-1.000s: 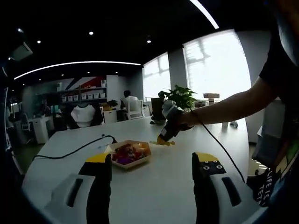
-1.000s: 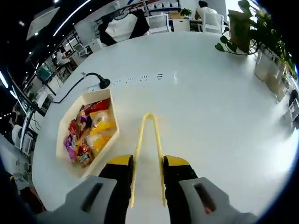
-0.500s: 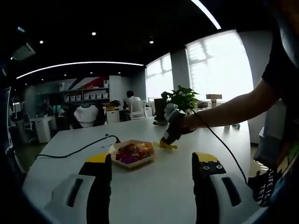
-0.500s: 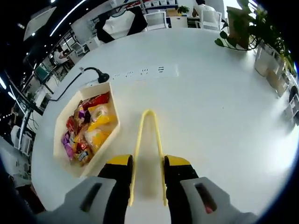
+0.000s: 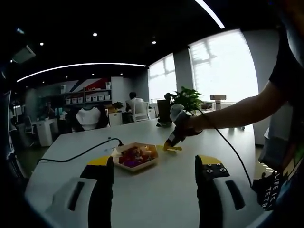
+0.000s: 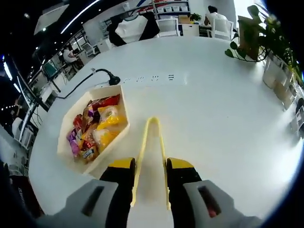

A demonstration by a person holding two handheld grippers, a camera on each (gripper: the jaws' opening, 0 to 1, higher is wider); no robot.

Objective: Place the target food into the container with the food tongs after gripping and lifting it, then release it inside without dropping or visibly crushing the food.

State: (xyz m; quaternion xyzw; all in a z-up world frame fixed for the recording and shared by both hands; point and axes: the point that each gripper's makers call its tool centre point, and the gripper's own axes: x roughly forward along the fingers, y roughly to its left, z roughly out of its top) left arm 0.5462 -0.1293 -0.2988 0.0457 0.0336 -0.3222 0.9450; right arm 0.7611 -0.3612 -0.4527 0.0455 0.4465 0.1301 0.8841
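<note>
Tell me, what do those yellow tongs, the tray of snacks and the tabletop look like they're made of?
The tongs look like plastic: an even, slightly see-through yellow with a matte sheen. The tray seems to be cream paperboard or light plastic, thin-walled and dull; I can't tell which. The snacks sit in glossy, crinkled wrappers, probably plastic film. The table has a smooth white top, likely laminate, softly reflecting the window light.

I'm working in an open-plan office: a long white table [image 6: 223,118] runs toward rows of desks with white chairs [image 5: 137,110], and a person [image 5: 131,99] sits at one of them by the big bright windows [image 5: 223,64]. At the back I can see wall shelves [image 5: 90,95] stacked with white boxes, a dark ceiling with spotlights and a curved light strip [image 5: 71,66]. A potted plant [image 5: 187,99] stands on the table's far end, and a black cable [image 5: 80,151] runs across the tabletop.
</note>
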